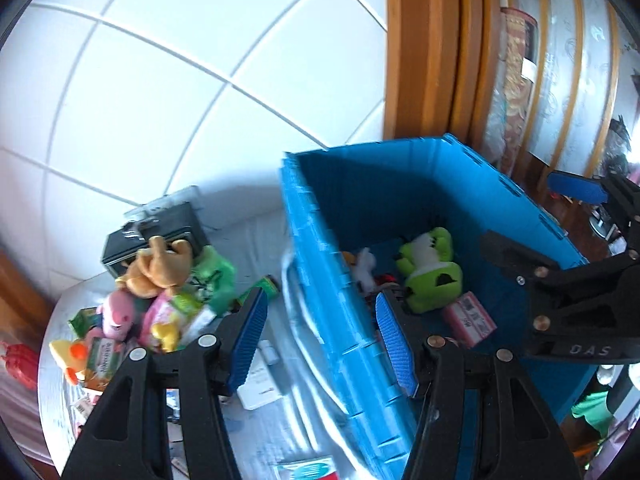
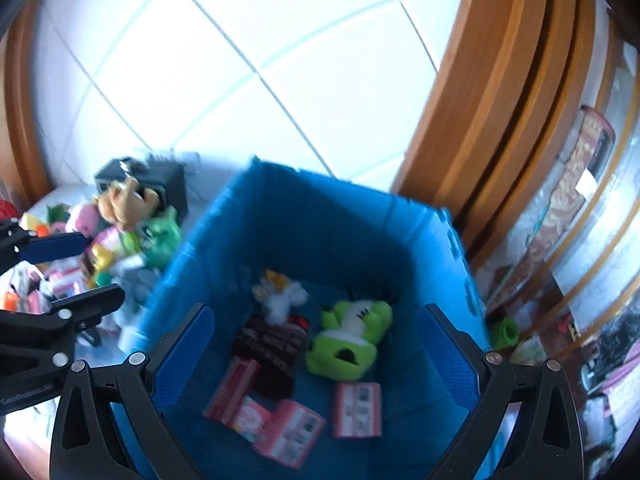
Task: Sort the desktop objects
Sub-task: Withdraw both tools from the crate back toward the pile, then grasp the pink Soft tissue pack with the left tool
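Note:
A blue plastic crate [image 1: 320, 264] [image 2: 360, 216] stands on the table. Inside lie a green plush frog [image 2: 348, 340] [image 1: 430, 270], a white plush [image 2: 280, 296], a dark brown packet [image 2: 276, 348] and several pink boxes [image 2: 288, 428]. My right gripper [image 2: 316, 352] is open and empty above the crate. My left gripper [image 1: 320, 328] is open and empty, straddling the crate's left wall. A heap of toys and snack packets lies left of the crate: a brown plush bear [image 1: 160, 268], a pink plush [image 1: 118, 312], a green plush [image 1: 216, 276].
A black box [image 1: 152, 236] stands behind the heap against the white tiled wall. A white box [image 1: 260, 384] lies on the grey tablecloth near the left fingers. A wooden door frame [image 1: 432, 48] rises behind the crate. The right gripper shows in the left wrist view [image 1: 568, 264].

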Motion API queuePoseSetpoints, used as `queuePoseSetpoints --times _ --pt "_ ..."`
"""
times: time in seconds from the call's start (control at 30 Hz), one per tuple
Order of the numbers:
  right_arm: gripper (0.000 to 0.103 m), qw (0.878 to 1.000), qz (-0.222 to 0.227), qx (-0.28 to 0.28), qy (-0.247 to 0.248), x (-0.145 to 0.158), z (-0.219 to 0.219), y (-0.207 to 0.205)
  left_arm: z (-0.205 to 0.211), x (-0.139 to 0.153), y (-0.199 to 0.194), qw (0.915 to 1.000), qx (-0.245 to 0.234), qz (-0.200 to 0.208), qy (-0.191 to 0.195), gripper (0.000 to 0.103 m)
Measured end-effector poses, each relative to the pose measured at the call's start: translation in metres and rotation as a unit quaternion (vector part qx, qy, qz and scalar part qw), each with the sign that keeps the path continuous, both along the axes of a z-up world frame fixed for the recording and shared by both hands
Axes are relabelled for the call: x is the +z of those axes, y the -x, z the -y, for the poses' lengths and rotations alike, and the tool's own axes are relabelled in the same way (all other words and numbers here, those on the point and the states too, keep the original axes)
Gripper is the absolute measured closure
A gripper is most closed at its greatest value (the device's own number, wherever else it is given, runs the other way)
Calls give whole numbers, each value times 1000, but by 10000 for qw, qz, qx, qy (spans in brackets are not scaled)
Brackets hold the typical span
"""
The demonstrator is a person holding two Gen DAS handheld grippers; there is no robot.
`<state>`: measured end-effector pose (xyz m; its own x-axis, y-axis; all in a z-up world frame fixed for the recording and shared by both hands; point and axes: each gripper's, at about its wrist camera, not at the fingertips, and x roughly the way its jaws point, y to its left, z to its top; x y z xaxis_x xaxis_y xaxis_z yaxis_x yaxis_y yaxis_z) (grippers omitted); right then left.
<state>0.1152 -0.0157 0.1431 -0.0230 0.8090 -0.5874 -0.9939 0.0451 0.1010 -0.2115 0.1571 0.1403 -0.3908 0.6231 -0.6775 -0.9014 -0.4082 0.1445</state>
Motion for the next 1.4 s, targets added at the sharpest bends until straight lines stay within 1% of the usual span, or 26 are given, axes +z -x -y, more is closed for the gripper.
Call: queuePoseSetpoints --times 0.17,0.27,0.33,0.43,0.5,0.57,0.63,0.73,0.77,0.83,0.93,1.0,1.1,1.2,1.27,1.33,1.4 --pt "0 9980 -166 -180 -584 23 17 45 64 10 27 9985 184 -254 -447 47" --pt "0 9955 -474 -275 -770 29 21 75 104 13 50 9967 340 -416 -608 47" --pt "0 9928 -784 -47 -905 30 21 97 130 11 68 9954 518 -490 -648 47" --pt "0 9854 -1112 147 -1282 31 26 132 167 3 101 9949 704 -335 -637 47" --pt "0 9776 -1308 263 -1626 30 32 155 190 -4 124 9936 898 -261 -637 47" --pt "0 9707 -1464 383 -1867 29 35 176 214 -13 147 9913 1102 -238 -679 47" --pt "0 9670 -1533 546 -1961 25 32 197 236 -25 172 9896 1268 -125 -670 47" --pt "0 9723 -1432 725 -1698 12 16 230 265 -47 205 9855 1577 82 -620 47" --pt "0 9756 -1377 771 -1526 4 7 243 274 -54 216 9870 1500 193 -549 47" --pt "0 9800 -1305 815 -1266 -10 0 262 293 -72 241 9838 1703 382 -415 47" --pt "0 9843 -1222 969 -824 -37 -17 283 319 -98 274 9780 2026 490 -133 47" --pt "0 9872 -1111 999 -560 -55 -26 295 337 -113 293 9731 2238 550 -18 47" --pt "0 9870 -1113 1151 -158 -82 -39 307 371 -134 318 9638 2622 469 122 47" --pt "0 9849 -1118 1294 269 -106 -49 319 411 -151 340 9517 3030 433 232 47" --pt "0 9843 -1137 1289 406 -116 -52 325 436 -164 355 9422 3293 550 281 47" --pt "0 9846 -1114 1249 512 -124 -56 330 455 -177 365 9346 3476 676 326 47" --pt "0 9837 -1144 1237 630 -129 -61 336 466 -189 371 9291 3593 786 377 47"
